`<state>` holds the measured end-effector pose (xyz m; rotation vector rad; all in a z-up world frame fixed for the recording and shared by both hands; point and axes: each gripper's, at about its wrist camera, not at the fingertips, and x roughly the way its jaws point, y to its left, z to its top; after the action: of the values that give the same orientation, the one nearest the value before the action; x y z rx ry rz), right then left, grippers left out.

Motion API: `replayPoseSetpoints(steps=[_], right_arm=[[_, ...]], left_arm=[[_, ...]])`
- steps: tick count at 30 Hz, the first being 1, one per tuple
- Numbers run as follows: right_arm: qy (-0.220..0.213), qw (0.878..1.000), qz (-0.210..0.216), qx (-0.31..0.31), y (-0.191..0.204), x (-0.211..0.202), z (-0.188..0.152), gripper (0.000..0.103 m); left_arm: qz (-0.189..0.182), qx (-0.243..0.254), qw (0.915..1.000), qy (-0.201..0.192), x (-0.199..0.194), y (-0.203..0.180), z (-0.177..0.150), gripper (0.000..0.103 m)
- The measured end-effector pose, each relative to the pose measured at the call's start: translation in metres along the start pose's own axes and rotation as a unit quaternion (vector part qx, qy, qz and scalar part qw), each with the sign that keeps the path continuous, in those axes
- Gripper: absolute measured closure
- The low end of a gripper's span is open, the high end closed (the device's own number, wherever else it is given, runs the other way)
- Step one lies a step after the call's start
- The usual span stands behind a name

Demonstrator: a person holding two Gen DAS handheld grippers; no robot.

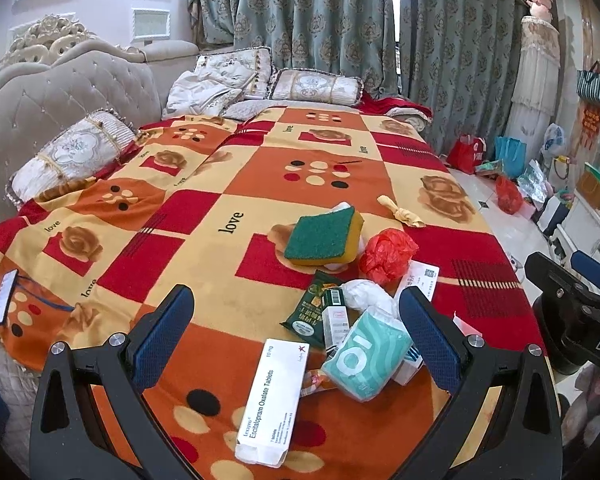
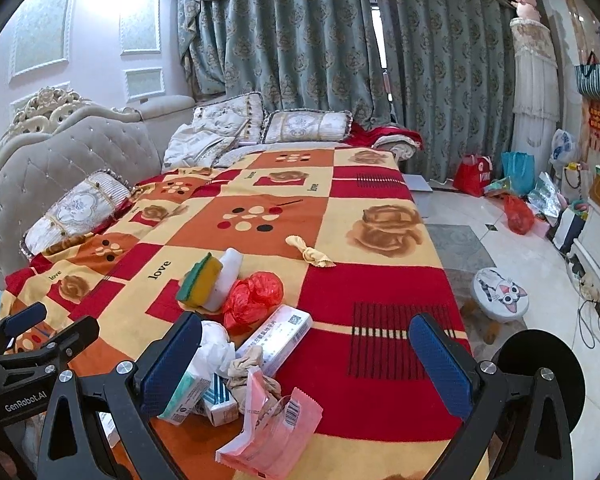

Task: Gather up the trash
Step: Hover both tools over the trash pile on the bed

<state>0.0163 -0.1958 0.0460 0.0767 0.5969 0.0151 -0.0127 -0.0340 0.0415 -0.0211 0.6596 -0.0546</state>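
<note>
Trash heaped at the near edge of the blanket [image 1: 228,184], within reach.
Left gripper [image 1: 296,316] and right gripper [image 2: 306,344] hover spread wide, empty; the escitalopram tablet box [image 1: 272,404] is probably nearest.

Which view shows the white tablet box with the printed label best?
The left wrist view: the tablet box lies whole between the open left gripper fingers, its label readable. In the right wrist view only a small white corner shows behind that gripper's finger, and I cannot confirm it is this box.

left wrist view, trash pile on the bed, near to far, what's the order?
White tablet box → teal tissue pack → crumpled white tissue → red plastic bag → green-and-yellow sponge → knotted yellow wrapper.
</note>
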Motion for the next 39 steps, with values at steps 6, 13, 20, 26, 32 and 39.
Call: replayPoseSetpoints(steps=[6, 13, 20, 26, 32, 39], right_arm=[[0.0, 1.0, -0.001, 0.0, 0.0, 0.001, 0.002, 0.0], [-0.004, 1.0, -0.003, -0.003, 0.0, 0.0, 0.004, 0.0], [-0.006, 1.0, -0.003, -0.013, 0.001, 0.002, 0.001, 0.0], [-0.006, 1.0, 0.003, -0.016, 0.001, 0.003, -0.002, 0.0], [0.0, 1.0, 0.014, -0.015, 0.001, 0.006, -0.002, 0.0], [-0.003, 1.0, 0.016, -0.017, 0.004, 0.006, -0.004, 0.0]], left_arm=[[0.003, 0.0, 1.0, 0.004, 0.003, -0.003, -0.002, 0.001], [0.002, -0.002, 1.0, 0.001, 0.004, -0.002, -0.002, 0.001], [0.01, -0.003, 0.9999, -0.003, 0.007, -0.001, -0.002, 0.001], [0.009, -0.006, 0.9999, -0.001, 0.009, 0.003, -0.003, 0.001], [0.008, -0.006, 0.9999, 0.001, 0.011, 0.003, -0.004, 0.001], [0.01, -0.006, 0.9999, 0.003, 0.011, 0.003, -0.006, 0.001]])
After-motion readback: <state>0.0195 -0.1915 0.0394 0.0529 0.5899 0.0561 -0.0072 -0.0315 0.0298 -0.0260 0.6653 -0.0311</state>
